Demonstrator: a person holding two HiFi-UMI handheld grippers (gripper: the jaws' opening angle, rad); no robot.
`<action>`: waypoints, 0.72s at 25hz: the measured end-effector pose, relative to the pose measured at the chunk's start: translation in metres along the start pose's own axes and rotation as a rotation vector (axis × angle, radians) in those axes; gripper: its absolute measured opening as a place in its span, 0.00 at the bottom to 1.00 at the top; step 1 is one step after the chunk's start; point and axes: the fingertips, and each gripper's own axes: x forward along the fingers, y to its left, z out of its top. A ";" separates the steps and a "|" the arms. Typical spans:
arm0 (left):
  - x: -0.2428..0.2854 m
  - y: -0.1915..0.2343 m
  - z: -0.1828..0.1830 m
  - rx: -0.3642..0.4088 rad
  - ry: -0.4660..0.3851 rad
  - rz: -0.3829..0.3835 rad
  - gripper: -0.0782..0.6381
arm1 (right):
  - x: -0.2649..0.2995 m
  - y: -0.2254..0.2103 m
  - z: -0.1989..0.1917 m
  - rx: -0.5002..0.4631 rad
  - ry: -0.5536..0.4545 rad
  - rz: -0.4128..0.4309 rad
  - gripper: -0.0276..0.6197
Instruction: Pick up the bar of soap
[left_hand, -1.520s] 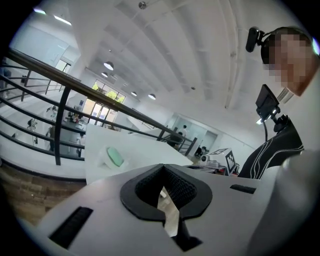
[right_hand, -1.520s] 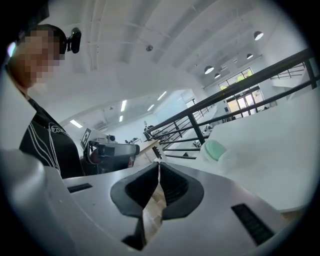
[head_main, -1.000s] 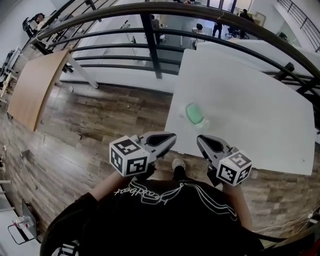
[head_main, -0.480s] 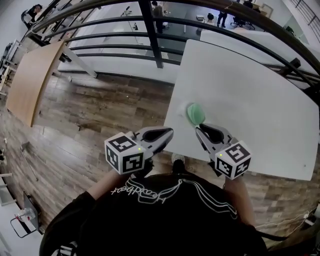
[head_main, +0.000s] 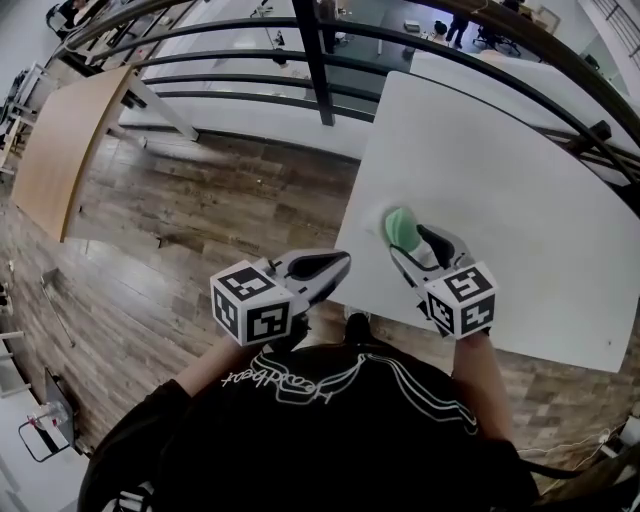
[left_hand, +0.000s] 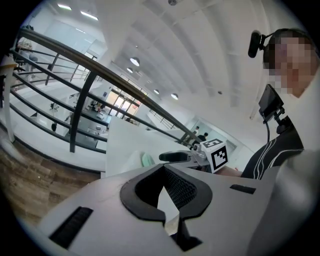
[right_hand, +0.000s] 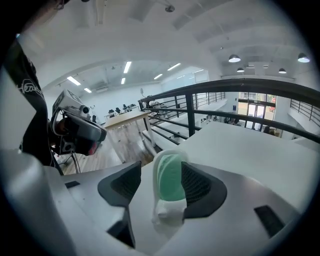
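The bar of soap (head_main: 402, 229) is a green oval in a white holder, lying near the front left edge of the white table (head_main: 520, 190). My right gripper (head_main: 410, 241) has reached it; its jaws are opening, with the soap (right_hand: 170, 177) between them. The right pad sits against the soap, while the left pad stands apart from it. My left gripper (head_main: 338, 266) hangs shut and empty over the wooden floor, left of the table. In the left gripper view the soap (left_hand: 146, 160) shows beyond the shut jaws, beside the right gripper's finger (left_hand: 175, 156).
A dark metal railing (head_main: 320, 60) runs behind the table's far edge, above a lower hall. A wooden tabletop (head_main: 60, 150) stands far left on the plank floor (head_main: 180, 230). The person's dark shirt (head_main: 320, 420) fills the bottom of the head view.
The right gripper has moved forward over the table edge to the soap, and its jaws have spread around it. The left gripper has stayed about where it was.
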 end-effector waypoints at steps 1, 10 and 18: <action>-0.001 0.002 0.002 -0.002 -0.001 0.003 0.12 | 0.003 -0.003 0.000 -0.007 0.011 -0.006 0.36; -0.004 0.019 0.000 -0.036 -0.009 0.019 0.12 | 0.029 -0.017 -0.015 -0.041 0.118 -0.042 0.40; -0.014 0.029 0.002 -0.052 -0.028 0.031 0.12 | 0.040 -0.016 -0.022 -0.038 0.180 -0.043 0.40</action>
